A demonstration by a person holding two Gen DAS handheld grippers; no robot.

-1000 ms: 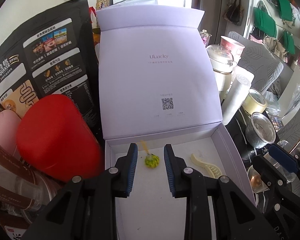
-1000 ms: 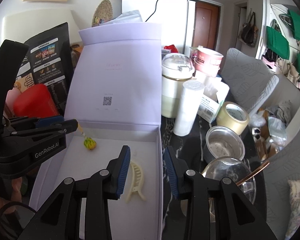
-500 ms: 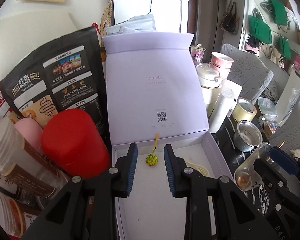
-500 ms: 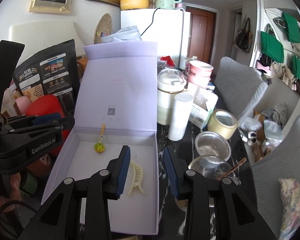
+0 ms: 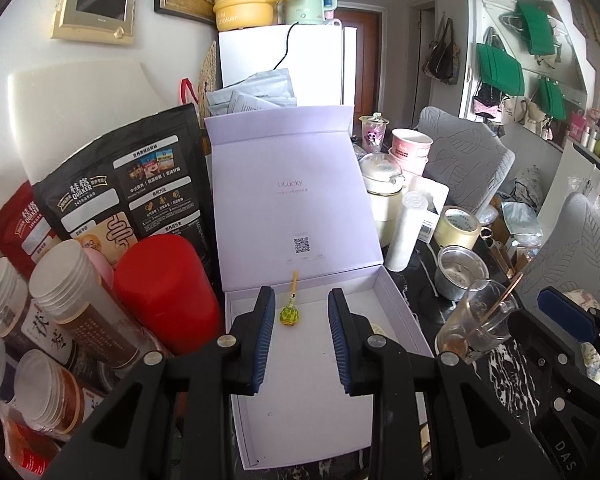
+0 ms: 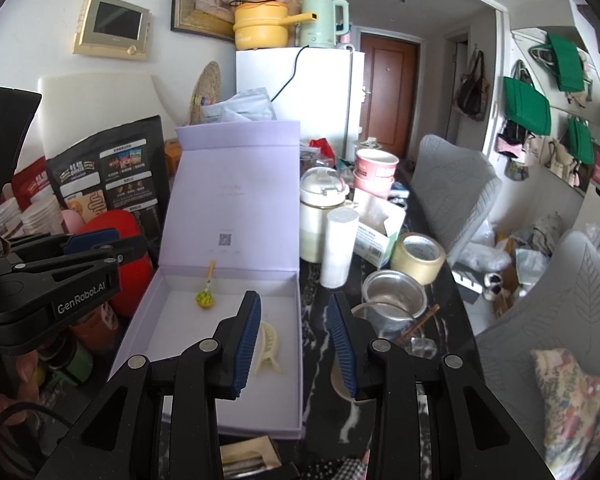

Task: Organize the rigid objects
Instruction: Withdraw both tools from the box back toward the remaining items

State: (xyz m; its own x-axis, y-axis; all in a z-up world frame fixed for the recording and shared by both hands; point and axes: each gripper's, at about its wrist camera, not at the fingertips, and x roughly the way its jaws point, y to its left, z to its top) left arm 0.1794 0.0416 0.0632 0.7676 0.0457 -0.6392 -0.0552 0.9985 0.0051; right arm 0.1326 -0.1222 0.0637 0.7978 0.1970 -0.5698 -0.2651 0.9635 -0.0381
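Both claws, left and right, are gaping empty; a yellow-green charm and a cream hair clip are lying in the lilac box.

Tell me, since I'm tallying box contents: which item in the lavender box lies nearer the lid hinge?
The green-yellow lollipop, stick leaning on the lid; the cream hair clip lies nearer the front.

I read "ULucky" on the raised lid of the lilac box, with a QR code lower down; "QUAKER" on the black pouch; "GenRobot.AI" on my left gripper; "DAS" on my right gripper.
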